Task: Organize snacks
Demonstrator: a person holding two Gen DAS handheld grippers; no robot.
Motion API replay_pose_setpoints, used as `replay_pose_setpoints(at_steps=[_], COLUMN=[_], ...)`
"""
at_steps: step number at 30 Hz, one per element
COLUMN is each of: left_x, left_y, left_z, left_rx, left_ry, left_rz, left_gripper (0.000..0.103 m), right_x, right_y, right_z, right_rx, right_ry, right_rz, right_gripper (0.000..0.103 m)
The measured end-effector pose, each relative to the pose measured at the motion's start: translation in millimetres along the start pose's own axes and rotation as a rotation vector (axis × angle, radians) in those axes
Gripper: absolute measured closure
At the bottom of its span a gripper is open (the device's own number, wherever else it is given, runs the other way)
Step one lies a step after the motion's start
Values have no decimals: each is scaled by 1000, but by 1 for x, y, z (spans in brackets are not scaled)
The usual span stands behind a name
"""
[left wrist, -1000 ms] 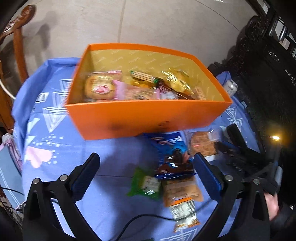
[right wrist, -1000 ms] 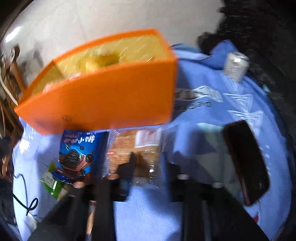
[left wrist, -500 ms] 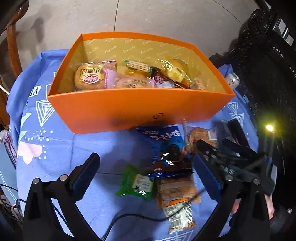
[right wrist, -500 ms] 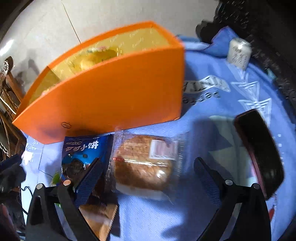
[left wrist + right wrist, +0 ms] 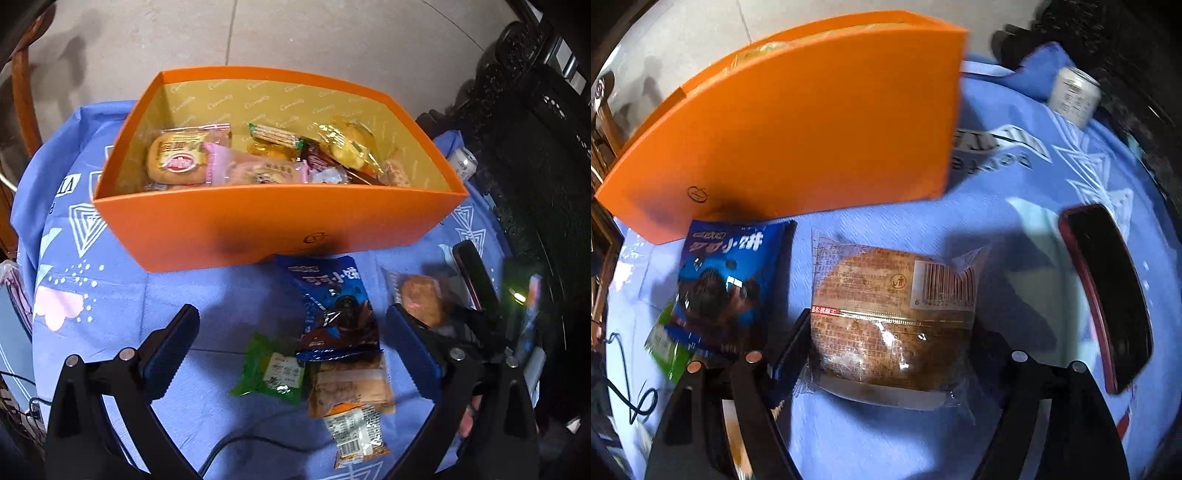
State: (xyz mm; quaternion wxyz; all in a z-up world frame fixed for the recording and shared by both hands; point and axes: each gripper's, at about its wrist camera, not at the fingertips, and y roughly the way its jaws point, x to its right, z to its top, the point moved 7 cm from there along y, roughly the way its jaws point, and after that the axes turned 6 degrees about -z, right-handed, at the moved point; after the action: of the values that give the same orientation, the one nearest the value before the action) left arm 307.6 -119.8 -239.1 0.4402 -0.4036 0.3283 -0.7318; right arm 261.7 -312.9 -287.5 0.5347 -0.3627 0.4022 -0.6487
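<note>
Right gripper (image 5: 890,332) straddles the clear-wrapped round pastry (image 5: 892,317) on the blue cloth (image 5: 1015,206), jaws just closing in, left pad touching the wrapper, right pad hidden; whether it is gripped I cannot tell. Left gripper (image 5: 291,347) hangs released over loose packets; the orange box (image 5: 280,225) stands beyond.

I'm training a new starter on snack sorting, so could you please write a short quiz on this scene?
1. True or false: the orange box is empty.
2. Which snack lies between the right gripper's fingers: A blue cookie packet, B clear-wrapped round pastry, C green packet?
3. What colour is the tablecloth?

Key: 1 false; 2 B, the jaws have just been closing around it; 3 blue.
</note>
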Motion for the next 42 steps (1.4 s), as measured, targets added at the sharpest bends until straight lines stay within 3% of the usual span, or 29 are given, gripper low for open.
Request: replay_pose_setpoints(at_steps=[6,13,16,19,21,26,33,38,42], left_x=[30,52,48,53,52,49,50,53,47], left_y=[38,102,119,120,117,110,78,26,-14], left_z=[0,-11,-19,-19,-19,-20,-20,-20,-16], left_rx=[-40,-141,-184,-162,-148,-130,-74,14,78], left_ry=[17,37,23,64,71,68,60,57,58], left_rz=[16,90,119,144,162,152,107,49,43], left_gripper=[4,4,18,23,33,44,45,45,45], right_x=[23,50,55,57,56,57,55,45,31], right_y=[-46,-53,-55,-58,-60,-61,-76,-90,-103], right_z=[-26,-49,-53,-56,-56,-57,-54,-51,-45], right_rx=[47,45,45,50,54,52,81,110,135], right_ry=[87,151,167,174,178,189,189,170,138], right_rz=[31,22,23,22,23,20,32,46,68], right_gripper=[25,24,24,24,24,24,24,24,24])
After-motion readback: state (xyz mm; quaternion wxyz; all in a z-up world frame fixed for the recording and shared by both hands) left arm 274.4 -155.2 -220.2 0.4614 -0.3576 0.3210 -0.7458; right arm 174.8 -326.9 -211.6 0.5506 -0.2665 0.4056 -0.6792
